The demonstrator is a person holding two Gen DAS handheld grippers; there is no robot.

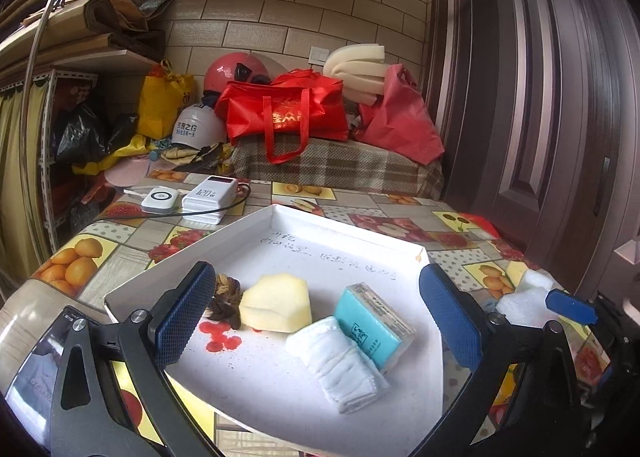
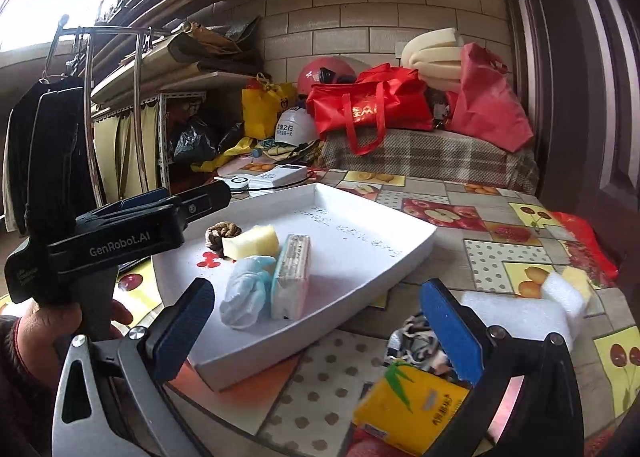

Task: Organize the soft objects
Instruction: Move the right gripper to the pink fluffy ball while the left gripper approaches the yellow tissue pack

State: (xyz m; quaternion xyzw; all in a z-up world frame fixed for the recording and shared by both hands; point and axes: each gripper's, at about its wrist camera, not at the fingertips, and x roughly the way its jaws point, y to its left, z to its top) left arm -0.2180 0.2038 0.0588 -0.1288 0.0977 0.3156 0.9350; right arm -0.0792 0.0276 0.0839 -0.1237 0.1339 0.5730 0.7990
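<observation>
Nearest the right wrist camera, at the lower middle of its frame, lies a yellow tissue pack (image 2: 408,409) on the table (image 2: 452,193), outside the white tray (image 2: 360,213). It looks light and squashy with a slick wrapper, so I would pinch it across its short sides. Both the right tool (image 2: 316,333) and the left tool (image 1: 316,321) stand wide open and empty. Behind, at lower right, sits white foam (image 2: 520,313); the tray already holds a sponge (image 2: 252,243) and a rolled cloth (image 2: 244,297).

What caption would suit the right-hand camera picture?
Open right gripper above a white tray holding a sponge, rolled cloth and tissue pack.
</observation>
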